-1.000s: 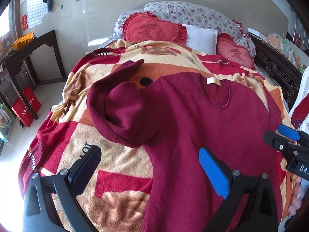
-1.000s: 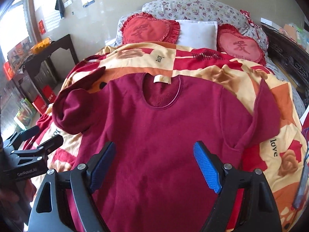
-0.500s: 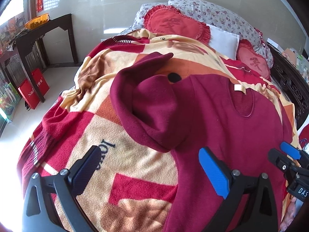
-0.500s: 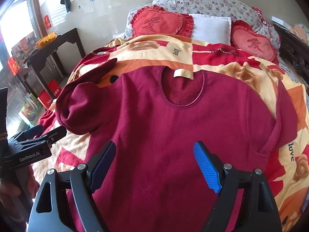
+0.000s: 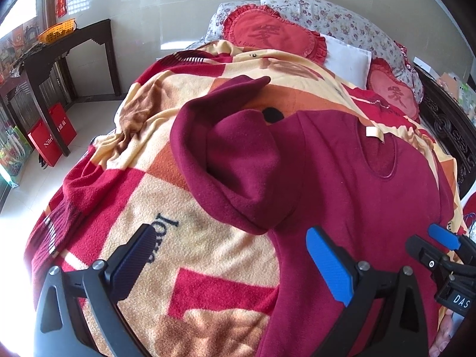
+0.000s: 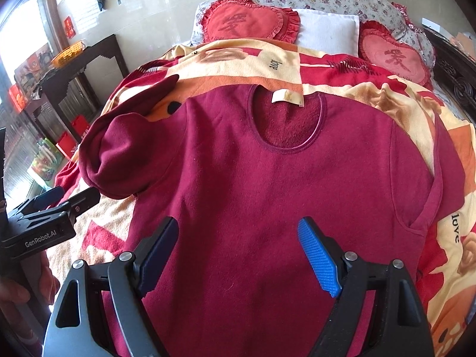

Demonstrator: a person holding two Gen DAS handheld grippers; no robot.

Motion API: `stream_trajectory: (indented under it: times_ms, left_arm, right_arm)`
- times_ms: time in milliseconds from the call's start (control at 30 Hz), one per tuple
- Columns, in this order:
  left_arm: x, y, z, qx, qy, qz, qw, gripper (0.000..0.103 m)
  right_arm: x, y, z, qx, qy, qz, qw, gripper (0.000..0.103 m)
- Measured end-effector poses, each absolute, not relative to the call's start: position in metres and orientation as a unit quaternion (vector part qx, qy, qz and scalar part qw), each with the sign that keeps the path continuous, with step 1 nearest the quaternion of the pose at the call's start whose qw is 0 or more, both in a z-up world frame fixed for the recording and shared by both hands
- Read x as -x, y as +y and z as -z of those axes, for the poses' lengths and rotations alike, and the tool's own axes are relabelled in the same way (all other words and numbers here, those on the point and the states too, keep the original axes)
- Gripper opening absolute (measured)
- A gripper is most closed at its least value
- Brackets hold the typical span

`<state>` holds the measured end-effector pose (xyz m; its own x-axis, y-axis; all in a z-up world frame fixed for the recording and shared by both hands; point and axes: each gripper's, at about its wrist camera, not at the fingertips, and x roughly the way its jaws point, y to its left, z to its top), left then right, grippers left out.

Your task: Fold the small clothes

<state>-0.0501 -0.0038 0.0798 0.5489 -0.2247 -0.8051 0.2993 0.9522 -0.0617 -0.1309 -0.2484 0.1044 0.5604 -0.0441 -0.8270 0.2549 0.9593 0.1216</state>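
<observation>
Maroon fleece top point(image 6: 253, 184) spread front-up on blanket-covered bed point(image 5: 184, 238), ready for folding; left sleeve point(image 5: 238, 160) bunched; left tongs point(image 5: 232, 261) and right tongs point(image 6: 238, 255) both gaping, empty, poised over hem area.

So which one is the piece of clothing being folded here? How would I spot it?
Start at the bed covered by the red, orange and cream blanket. Spread flat on top of that blanket, below the two heart-shaped cushions, lies the dark maroon top. It is the only plain, single-colour fabric there, with a round neckline and a small cream label at the collar.
</observation>
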Motion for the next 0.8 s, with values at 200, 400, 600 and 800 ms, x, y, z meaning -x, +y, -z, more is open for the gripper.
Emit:
stream_trajectory:
  times_ms: [200, 400, 600, 800]
  left_arm:
    - [0.040, 0.004, -0.074, -0.030, 0.459, 0.134, 0.878, 0.103]
    - [0.022, 0.008, -0.073, -0.017, 0.460, 0.119, 0.880, 0.103]
    - [-0.011, 0.016, -0.062, -0.025, 0.466, 0.067, 0.882, 0.102]
    - [-0.026, 0.043, -0.034, -0.019, 0.498, 0.034, 0.866, 0.102]
  right_arm:
    - [0.126, -0.245, -0.099, -0.113, 0.466, 0.076, 0.874, 0.068]
    - [0.119, -0.238, -0.094, -0.111, 0.472, 0.067, 0.872, 0.068]
    - [0.115, -0.234, -0.089, -0.113, 0.480, 0.061, 0.868, 0.068]
    - [0.108, -0.231, -0.086, -0.110, 0.485, 0.055, 0.866, 0.068]
